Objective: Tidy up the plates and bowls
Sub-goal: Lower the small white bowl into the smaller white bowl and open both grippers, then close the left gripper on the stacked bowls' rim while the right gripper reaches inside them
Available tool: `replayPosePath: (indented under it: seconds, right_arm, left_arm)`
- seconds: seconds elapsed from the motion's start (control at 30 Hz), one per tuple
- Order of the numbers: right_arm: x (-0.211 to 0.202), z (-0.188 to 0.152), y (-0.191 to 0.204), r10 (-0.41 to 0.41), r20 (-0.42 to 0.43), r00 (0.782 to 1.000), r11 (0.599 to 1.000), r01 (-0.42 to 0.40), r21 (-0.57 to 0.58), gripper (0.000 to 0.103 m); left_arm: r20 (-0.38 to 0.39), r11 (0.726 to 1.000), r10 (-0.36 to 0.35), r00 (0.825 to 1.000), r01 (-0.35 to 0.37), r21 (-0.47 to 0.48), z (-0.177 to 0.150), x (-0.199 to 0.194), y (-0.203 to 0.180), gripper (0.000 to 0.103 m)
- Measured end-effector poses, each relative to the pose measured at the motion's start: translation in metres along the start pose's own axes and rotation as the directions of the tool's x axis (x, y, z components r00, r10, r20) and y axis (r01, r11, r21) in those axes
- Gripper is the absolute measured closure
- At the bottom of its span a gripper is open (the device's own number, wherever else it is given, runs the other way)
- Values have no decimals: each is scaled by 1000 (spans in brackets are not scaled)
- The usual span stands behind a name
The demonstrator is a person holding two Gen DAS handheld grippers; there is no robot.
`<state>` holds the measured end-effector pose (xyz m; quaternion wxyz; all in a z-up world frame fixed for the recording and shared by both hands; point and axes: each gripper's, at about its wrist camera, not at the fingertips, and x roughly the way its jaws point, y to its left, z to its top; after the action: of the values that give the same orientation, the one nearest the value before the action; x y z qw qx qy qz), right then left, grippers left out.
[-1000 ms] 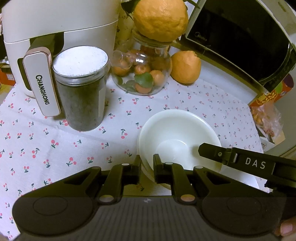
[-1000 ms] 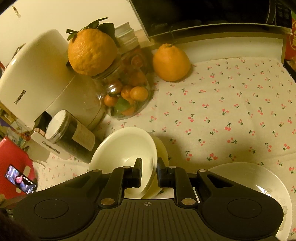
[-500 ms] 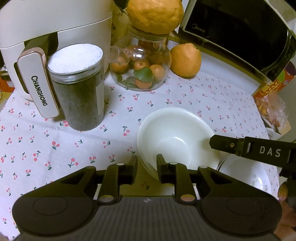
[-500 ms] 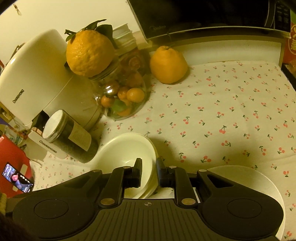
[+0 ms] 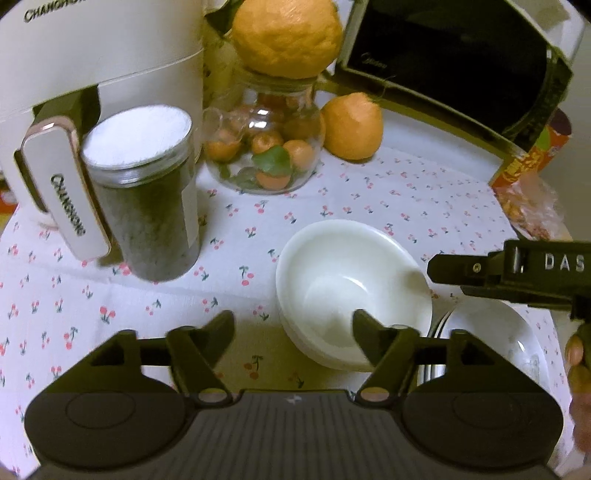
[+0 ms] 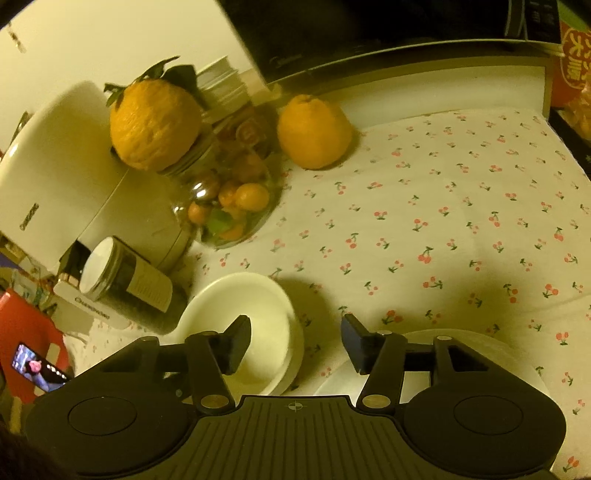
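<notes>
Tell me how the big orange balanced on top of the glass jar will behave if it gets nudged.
The big orange is round and wider than the glass jar mouth it perches on, so a nudge would probably roll it off. Its size suggests weight, so it might rock the jar. The bumpy rind should be grippy rather than slippery.

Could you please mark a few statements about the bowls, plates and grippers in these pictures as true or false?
1. The stacked white ceramic bowls sit on the cherry-print tablecloth. True.
2. The left gripper clamps the bowls. False: its jaws are opening, pads clear.
3. A large orange citrus fruit rests on the round glass jar. True.
4. The white plates lie left of the bowls. False: right.
5. The right gripper holds a plate. False: it holds nothing.
</notes>
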<state>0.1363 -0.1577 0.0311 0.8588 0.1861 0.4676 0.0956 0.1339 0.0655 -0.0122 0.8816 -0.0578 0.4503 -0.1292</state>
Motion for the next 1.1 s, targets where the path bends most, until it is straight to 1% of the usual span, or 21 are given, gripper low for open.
replayPosePath:
  seconds: [0.03,0.1,0.2,0.33,0.4,0.47,0.53,0.63,0.7,0.8,1.1]
  right_arm:
    - [-1,1,-2,0,4,1000,1000,0,4,42]
    - [-2,2,-7,2,13,1000,1000,-2,8,38]
    - [-3,4,-11,8,20,1000,1000,-8,-1,34]
    - [-2,5,-14,7,22,1000,999,-7,-35,30]
    - [-1,4,-13,-1,24,1000,998,2,-62,26]
    - [0,3,-11,-3,31,1000,995,6,-95,22]
    - [0,2,-7,-1,40,999,991,6,-130,20]
    - [3,1,-3,7,45,999,985,1,-171,19]
    - [4,-1,0,16,44,999,982,-7,-189,14]
    - [5,-2,3,26,43,999,978,-16,-208,14]
    - [13,-5,11,48,38,998,973,-38,-229,14]
  left_arm:
    - [11,1000,-9,1000,9,17,-1,-1,0,28]
    - [35,998,-24,999,22,59,-3,-2,0,19]
    - [65,990,-37,997,28,135,-7,-4,1,13]
    - [87,966,-67,994,43,255,-15,-5,1,7]
    - [91,957,-80,993,51,287,-20,-5,2,4]
    - [90,951,-104,990,73,300,-22,-4,5,2]
    - [84,947,-131,988,99,305,-23,-4,8,1]
    - [70,938,-148,987,117,328,-27,-4,8,1]
    - [68,932,-164,984,131,338,-29,-4,9,1]
    - [57,926,-167,984,137,353,-32,-2,8,1]
    - [43,900,-156,987,124,419,-40,11,-1,1]
